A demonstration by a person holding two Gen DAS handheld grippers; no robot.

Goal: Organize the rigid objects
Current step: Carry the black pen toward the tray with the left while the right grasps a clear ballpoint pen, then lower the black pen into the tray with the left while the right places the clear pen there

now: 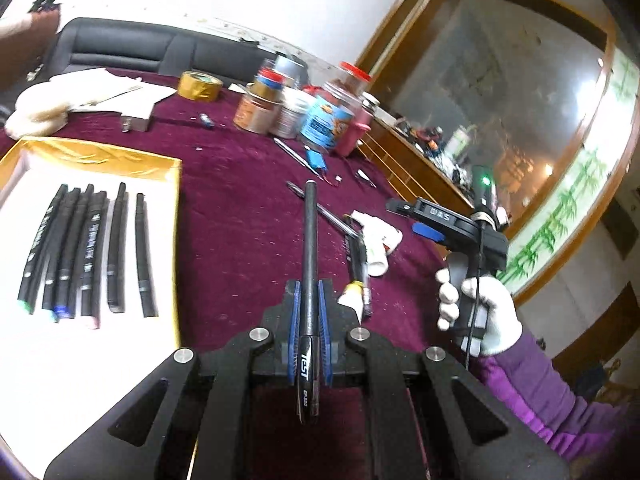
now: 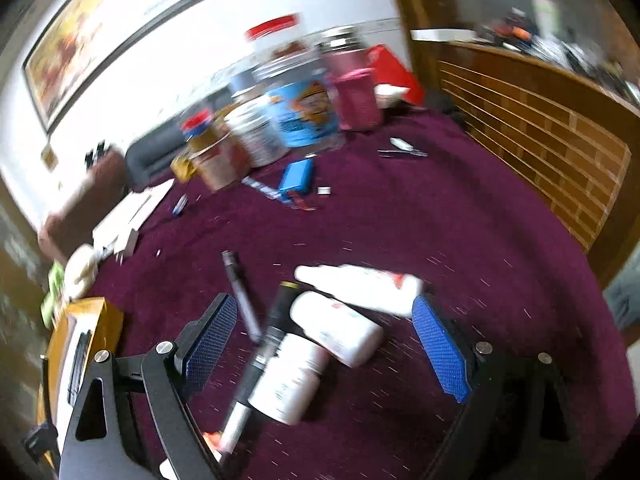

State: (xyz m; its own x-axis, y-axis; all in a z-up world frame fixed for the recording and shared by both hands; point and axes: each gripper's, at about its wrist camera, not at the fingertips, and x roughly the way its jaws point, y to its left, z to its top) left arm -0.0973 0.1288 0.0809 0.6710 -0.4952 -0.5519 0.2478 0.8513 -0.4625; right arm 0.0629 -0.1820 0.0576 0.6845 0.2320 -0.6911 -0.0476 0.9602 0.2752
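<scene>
In the left wrist view alone, the left hand-held gripper (image 1: 309,300) clenches a black pen (image 1: 309,248); the right hand-held gripper (image 2: 324,344) gapes

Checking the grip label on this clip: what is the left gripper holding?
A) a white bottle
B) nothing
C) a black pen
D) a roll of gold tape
C: in the left wrist view the left gripper has its blue pads shut on a black pen that sticks out forward over the maroon tablecloth.
</scene>
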